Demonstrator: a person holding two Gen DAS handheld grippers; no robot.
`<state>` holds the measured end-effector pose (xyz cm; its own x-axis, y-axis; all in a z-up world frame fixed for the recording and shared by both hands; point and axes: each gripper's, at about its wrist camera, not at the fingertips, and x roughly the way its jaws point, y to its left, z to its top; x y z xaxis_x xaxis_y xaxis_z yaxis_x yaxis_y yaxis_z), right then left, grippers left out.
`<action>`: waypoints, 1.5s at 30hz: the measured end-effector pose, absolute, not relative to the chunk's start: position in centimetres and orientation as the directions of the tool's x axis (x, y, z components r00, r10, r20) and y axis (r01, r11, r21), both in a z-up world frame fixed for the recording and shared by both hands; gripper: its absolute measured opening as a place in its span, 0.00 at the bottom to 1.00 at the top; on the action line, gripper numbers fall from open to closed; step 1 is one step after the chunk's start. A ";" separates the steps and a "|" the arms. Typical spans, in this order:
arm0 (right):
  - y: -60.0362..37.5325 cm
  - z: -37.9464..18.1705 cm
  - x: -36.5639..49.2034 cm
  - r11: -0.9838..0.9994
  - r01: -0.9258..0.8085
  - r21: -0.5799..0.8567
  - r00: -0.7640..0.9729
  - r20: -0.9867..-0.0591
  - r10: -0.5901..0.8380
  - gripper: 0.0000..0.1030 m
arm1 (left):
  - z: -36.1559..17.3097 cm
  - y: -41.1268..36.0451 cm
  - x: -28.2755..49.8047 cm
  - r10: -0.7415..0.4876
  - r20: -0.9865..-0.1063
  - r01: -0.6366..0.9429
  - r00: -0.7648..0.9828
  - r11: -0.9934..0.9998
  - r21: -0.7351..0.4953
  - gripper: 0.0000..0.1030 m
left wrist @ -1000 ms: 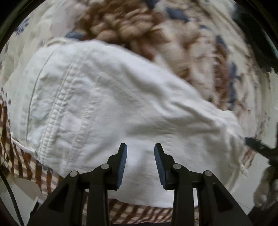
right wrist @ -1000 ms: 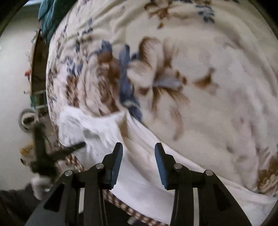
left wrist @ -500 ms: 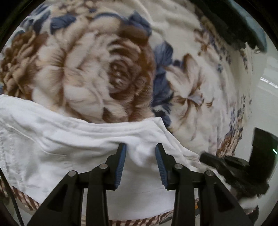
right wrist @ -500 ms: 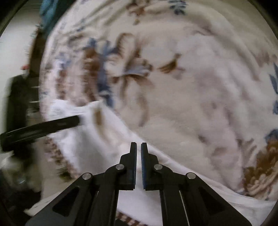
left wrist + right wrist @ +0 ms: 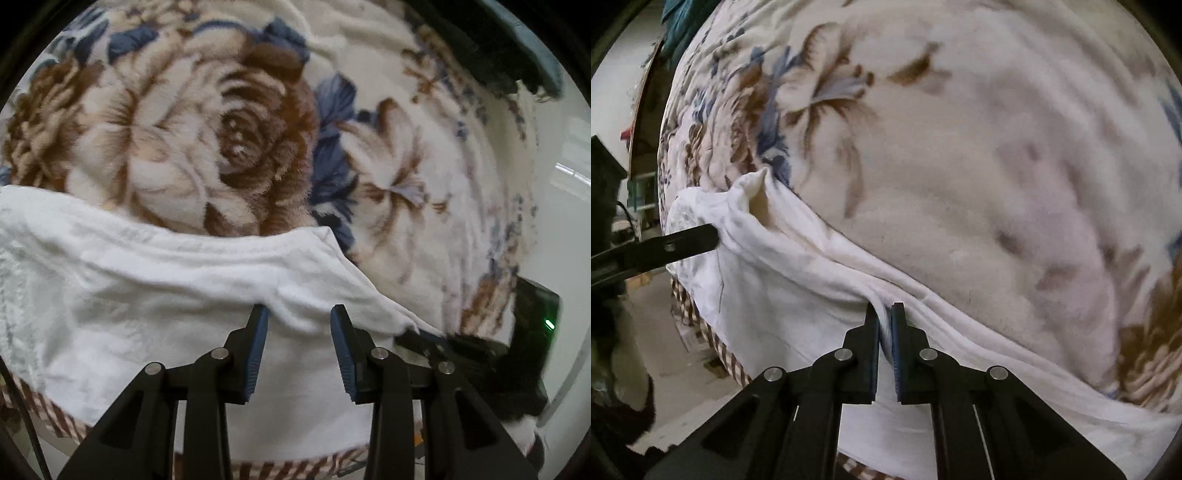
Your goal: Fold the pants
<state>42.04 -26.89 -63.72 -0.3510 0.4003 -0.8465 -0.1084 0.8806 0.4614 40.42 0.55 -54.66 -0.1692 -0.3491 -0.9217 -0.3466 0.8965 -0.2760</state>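
White pants [image 5: 177, 295] lie on a floral blanket near the bed's front edge; they also show in the right wrist view [image 5: 783, 295]. My left gripper [image 5: 299, 314] is open, its fingers straddling a raised fold of the pants. My right gripper [image 5: 885, 314] is shut on the far edge of the pants, pinching a thin fold. In the left wrist view the right gripper [image 5: 421, 338] shows at the pants' right end. In the right wrist view the left gripper's finger [image 5: 683, 240] touches the bunched left end.
The floral blanket [image 5: 229, 140] in brown, cream and blue covers the bed [image 5: 979, 155]. A brown checked sheet [image 5: 55, 417] shows under the pants at the bed's edge. A dark teal cloth [image 5: 517, 48] lies at the far corner. The floor [image 5: 687, 350] is below left.
The left view swung from above the pants to their far edge. My right gripper closed and now pinches the pants' edge. My left gripper stayed open.
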 end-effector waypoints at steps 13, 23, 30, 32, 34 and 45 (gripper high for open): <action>-25.5 -58.5 40.3 0.776 0.074 0.627 -0.170 -0.758 0.629 0.25 | -58.0 0.1 41.8 -0.321 -0.924 -0.376 -0.206 0.898 -0.228 0.32; -34.1 -62.9 43.2 0.844 0.281 0.457 -0.094 -0.862 0.497 0.00 | -57.1 0.9 41.4 -0.358 -0.914 -0.409 -0.192 0.875 -0.257 0.33; -30.5 -59.1 41.2 0.774 0.186 0.606 -0.150 -0.761 0.632 0.06 | -53.5 0.8 41.8 -0.368 -0.922 -0.356 -0.118 0.883 -0.307 0.45; -30.0 -61.3 40.2 0.827 0.169 0.536 -0.191 -0.805 0.561 0.06 | -54.9 1.2 42.0 -0.337 -0.929 -0.366 -0.151 0.892 -0.264 0.45; -31.7 -62.8 40.1 0.888 0.189 0.419 -0.162 -0.879 0.449 0.00 | -54.9 2.6 42.3 -0.377 -0.918 -0.434 -0.125 0.852 -0.291 0.45; -28.1 -57.9 44.1 0.793 0.166 0.586 -0.145 -0.781 0.607 0.31 | -49.2 9.7 40.8 -0.209 -0.977 -0.479 0.052 0.853 -0.208 0.45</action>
<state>44.11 -28.14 -57.90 -0.1446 0.6071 -0.7814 0.1659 0.7934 0.5857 40.81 9.73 -49.23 0.0521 -0.2086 -0.9766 -0.4787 0.8531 -0.2077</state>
